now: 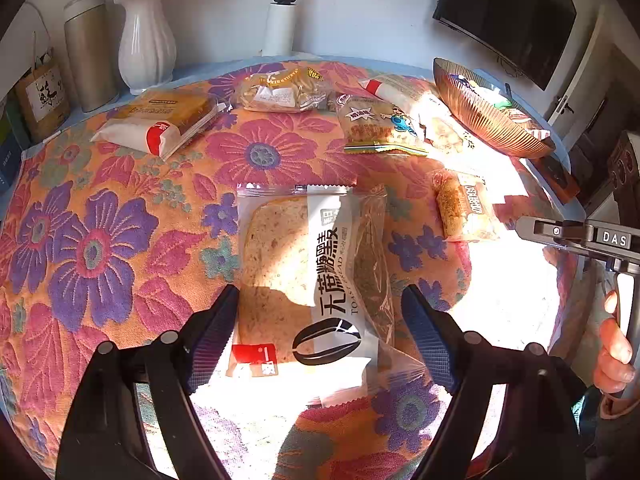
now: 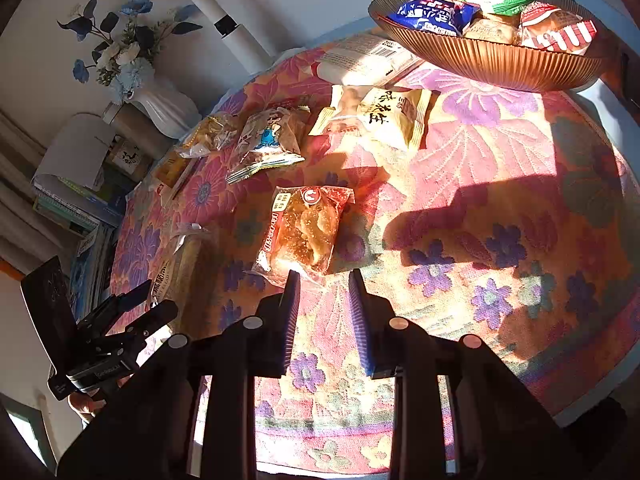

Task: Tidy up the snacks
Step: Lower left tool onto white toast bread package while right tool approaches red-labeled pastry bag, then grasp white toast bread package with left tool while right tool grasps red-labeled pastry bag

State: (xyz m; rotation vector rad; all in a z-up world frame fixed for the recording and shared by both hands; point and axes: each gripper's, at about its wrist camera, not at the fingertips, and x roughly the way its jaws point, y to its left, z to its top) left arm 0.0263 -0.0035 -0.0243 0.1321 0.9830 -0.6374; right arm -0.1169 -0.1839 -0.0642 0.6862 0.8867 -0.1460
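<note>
A: State of the left tool [image 1: 320, 320]?
B: Jaws spread, straddling the toast bread packet [image 1: 312, 280] lying flat on the flowered bench [image 1: 120, 240]; pads not pressing it.
A: Right tool [image 2: 324, 312]?
B: Closed, empty, just short of the red pastry packet [image 2: 304, 232]. The ribbed bowl [image 2: 480, 60] holds several snacks.
</note>
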